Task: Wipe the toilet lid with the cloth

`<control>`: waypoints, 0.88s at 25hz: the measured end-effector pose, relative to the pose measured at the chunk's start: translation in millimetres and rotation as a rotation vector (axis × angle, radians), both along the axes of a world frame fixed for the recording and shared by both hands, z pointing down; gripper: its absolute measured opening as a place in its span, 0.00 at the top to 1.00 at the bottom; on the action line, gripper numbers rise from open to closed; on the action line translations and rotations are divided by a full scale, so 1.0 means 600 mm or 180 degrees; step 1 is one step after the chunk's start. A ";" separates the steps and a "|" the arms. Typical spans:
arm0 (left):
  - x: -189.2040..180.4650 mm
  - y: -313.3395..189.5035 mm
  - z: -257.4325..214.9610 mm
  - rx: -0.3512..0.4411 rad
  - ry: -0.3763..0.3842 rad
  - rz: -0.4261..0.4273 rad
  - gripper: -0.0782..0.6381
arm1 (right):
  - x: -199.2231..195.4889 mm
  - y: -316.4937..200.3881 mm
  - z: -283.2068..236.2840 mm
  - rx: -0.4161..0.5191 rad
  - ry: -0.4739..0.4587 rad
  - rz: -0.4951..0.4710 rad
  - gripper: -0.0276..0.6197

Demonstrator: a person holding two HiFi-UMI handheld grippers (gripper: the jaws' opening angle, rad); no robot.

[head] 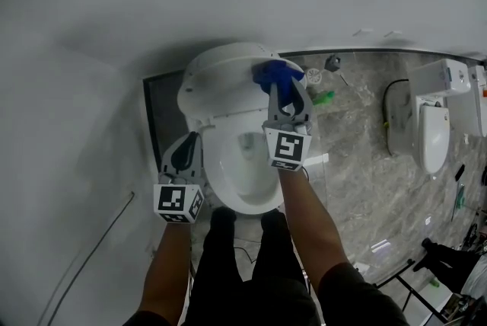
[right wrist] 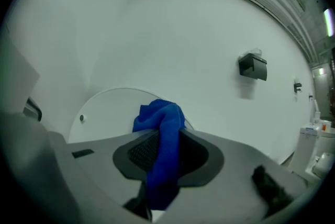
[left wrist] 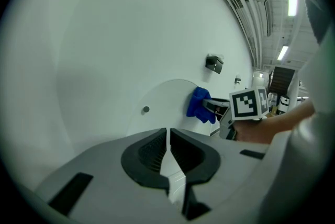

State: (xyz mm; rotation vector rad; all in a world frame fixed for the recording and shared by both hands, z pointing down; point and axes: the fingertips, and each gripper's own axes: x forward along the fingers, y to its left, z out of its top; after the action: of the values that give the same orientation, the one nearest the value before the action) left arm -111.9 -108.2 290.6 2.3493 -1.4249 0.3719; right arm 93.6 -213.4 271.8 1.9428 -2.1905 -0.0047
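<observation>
Your right gripper (head: 280, 88) is clamped on the blue cloth (head: 275, 73) at the right edge of the raised toilet lid (head: 217, 77), above the open bowl (head: 228, 191); your left gripper (head: 185, 155), jaws nearly together and empty, sits beside the bowl's rim; only the head view shows a second toilet (head: 432, 130).

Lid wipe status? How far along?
Done: the cloth is clamped in the right gripper, and the toilet lid stands raised against the wall. In hand: the cloth sits at the lid's right edge, apparently touching it. Left: most of the lid's face. No wipe marks show, so I cannot tell how much is covered. The left gripper is shut and empty, beside the seat.
</observation>
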 end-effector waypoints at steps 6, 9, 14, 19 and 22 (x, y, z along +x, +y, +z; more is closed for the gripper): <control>-0.037 0.003 0.006 -0.0030 0.0013 -0.0112 0.85 | -0.035 0.031 0.001 -0.0015 -0.0126 -0.0065 0.81; -0.068 0.000 0.009 -0.0013 0.0029 -0.0253 0.85 | -0.097 0.048 0.000 0.0026 -0.0209 -0.0296 0.81; -0.115 0.016 0.029 -0.0042 0.0019 -0.0373 0.85 | -0.211 0.092 0.034 0.0027 -0.0369 -0.0742 0.81; -0.159 0.036 0.047 -0.0121 -0.0035 -0.0520 0.85 | -0.319 0.111 0.089 -0.0311 -0.0411 -0.1191 0.81; -0.181 0.050 0.063 -0.0161 -0.0048 -0.0580 0.85 | -0.349 0.099 0.117 -0.0427 -0.0536 -0.1230 0.81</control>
State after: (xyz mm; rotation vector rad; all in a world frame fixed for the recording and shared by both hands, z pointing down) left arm -220.4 -78.1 328.4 2.1601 -1.6021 0.3711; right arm -115.7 -154.1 341.9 1.4731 -2.5677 0.2463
